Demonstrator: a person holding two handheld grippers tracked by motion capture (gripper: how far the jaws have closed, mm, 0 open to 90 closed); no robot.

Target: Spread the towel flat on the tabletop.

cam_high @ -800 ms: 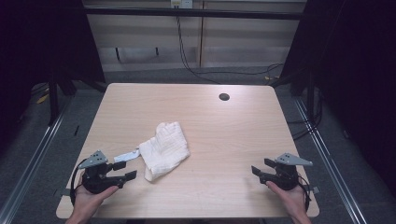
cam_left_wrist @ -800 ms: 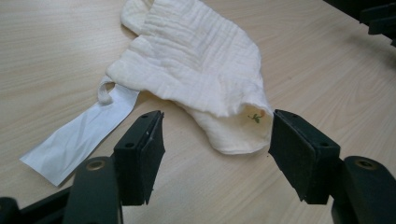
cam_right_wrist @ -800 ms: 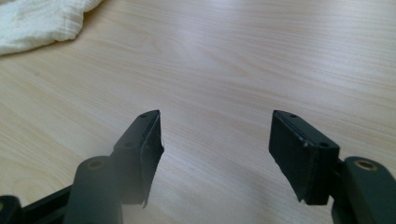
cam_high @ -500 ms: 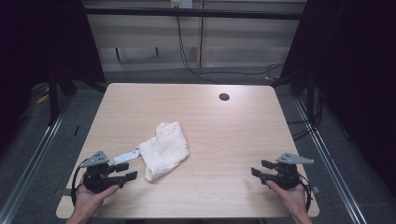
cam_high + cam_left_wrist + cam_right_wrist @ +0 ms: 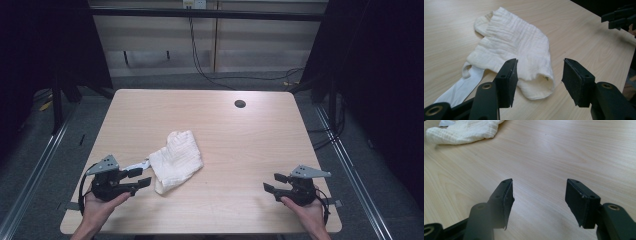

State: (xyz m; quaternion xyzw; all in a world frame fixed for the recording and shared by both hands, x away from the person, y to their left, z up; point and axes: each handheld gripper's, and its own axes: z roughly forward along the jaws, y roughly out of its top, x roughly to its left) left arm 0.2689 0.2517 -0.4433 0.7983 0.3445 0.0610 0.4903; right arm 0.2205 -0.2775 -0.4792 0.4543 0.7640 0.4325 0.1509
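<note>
A crumpled white cloth (image 5: 176, 159) lies left of the table's middle, and a flat white strip (image 5: 135, 165) of it trails toward my left gripper (image 5: 142, 177). That gripper rests near the front left edge, open, its jaws pointing at the cloth and just short of it. In the left gripper view the cloth (image 5: 516, 50) lies beyond the open left gripper (image 5: 539, 77), with nothing between the pads. My right gripper (image 5: 272, 182) sits at the front right, open and empty, well away from the cloth. Its own view shows the right gripper (image 5: 539, 195) over bare wood, with the cloth (image 5: 464, 131) far off.
The wooden table (image 5: 250, 145) has a dark round hole (image 5: 240, 104) near its far edge. Metal rails run along the floor on both sides, and cables hang behind the table. The right gripper (image 5: 621, 17) appears far off in the left gripper view.
</note>
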